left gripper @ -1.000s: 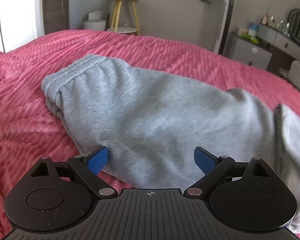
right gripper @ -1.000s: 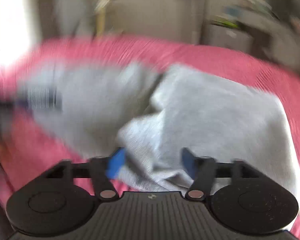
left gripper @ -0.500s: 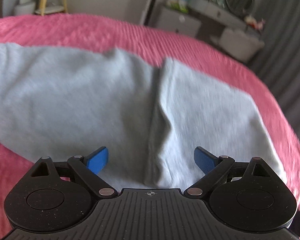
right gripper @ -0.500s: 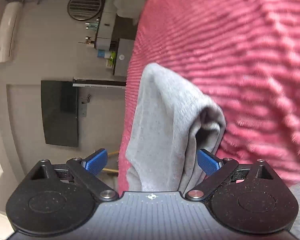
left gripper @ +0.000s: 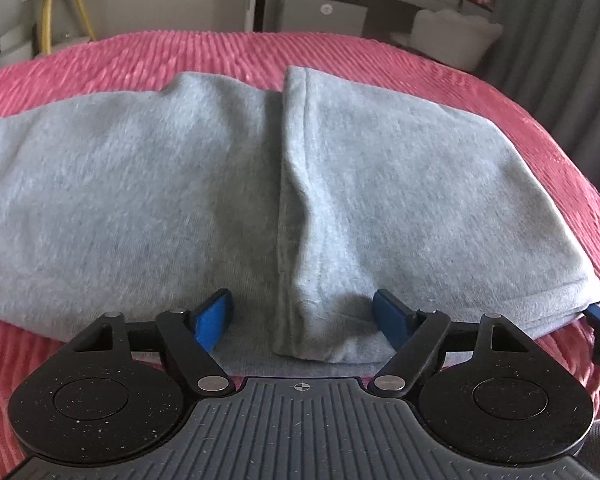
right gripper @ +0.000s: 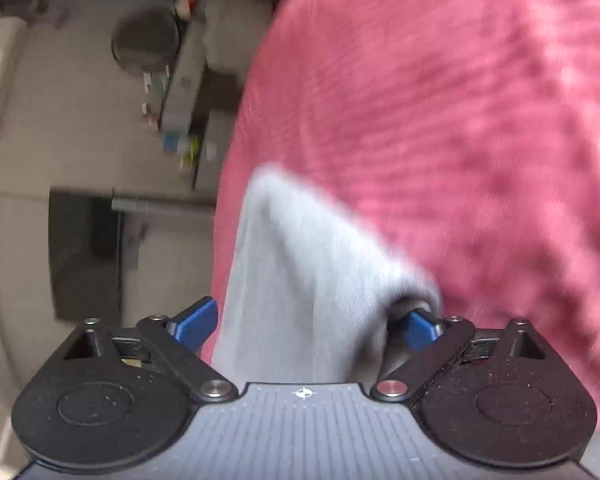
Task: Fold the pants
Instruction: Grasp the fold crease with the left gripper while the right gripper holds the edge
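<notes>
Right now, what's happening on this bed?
A person with two handheld grippers is folding grey pants on a pink bedspread. The left gripper has just been closing, its fingers straddling the folded edge but not pinching it. The right gripper stands open around the pants' end, one finger tucked inside a fold.

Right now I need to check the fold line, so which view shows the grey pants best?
The left wrist view: the grey pants lie sharp across the pink bedspread. The right wrist view shows only a blurred corner.
</notes>
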Demonstrator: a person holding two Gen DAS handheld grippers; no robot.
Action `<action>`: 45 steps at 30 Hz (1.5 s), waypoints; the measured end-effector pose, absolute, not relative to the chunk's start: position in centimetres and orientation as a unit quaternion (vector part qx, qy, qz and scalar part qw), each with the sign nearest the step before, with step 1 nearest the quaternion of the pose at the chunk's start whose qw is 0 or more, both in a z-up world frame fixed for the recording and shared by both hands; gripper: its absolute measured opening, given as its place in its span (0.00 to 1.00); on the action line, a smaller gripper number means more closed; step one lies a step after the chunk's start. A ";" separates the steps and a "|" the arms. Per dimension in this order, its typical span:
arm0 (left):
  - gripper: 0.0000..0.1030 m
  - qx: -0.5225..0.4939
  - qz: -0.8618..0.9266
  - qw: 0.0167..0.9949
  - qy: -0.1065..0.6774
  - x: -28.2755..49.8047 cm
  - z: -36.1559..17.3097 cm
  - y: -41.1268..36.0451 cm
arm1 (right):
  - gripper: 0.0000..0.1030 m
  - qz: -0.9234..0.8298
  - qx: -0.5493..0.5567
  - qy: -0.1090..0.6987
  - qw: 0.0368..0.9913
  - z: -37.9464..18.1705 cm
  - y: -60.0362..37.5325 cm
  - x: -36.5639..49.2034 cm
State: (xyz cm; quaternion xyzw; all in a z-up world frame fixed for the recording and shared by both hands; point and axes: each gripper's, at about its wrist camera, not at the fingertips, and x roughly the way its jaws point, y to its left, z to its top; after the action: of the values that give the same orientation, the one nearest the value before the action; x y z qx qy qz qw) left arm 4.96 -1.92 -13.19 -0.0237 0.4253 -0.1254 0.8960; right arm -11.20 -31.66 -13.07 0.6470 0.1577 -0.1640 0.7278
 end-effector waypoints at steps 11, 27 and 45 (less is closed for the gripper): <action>0.81 -0.020 -0.126 0.898 0.422 5.1 -13.2 -2.0 | 0.91 -0.141 0.598 0.188 0.766 -11.7 -30.5 -9.6; 0.82 -0.026 -0.106 0.903 0.416 5.1 -12.5 -1.0 | 0.77 -0.192 0.633 0.173 0.729 -12.8 -32.2 -11.4; 0.78 -0.139 -0.266 0.829 0.472 12.0 -13.7 0.1 | 0.90 -0.153 0.629 0.195 0.737 -13.5 -31.7 -9.4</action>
State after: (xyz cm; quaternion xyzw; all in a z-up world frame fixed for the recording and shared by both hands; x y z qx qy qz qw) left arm 12.01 0.10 -13.65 -0.1388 0.4717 -0.2661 0.8291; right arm -9.42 -31.69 -13.46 0.6290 0.1951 -0.1529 0.7368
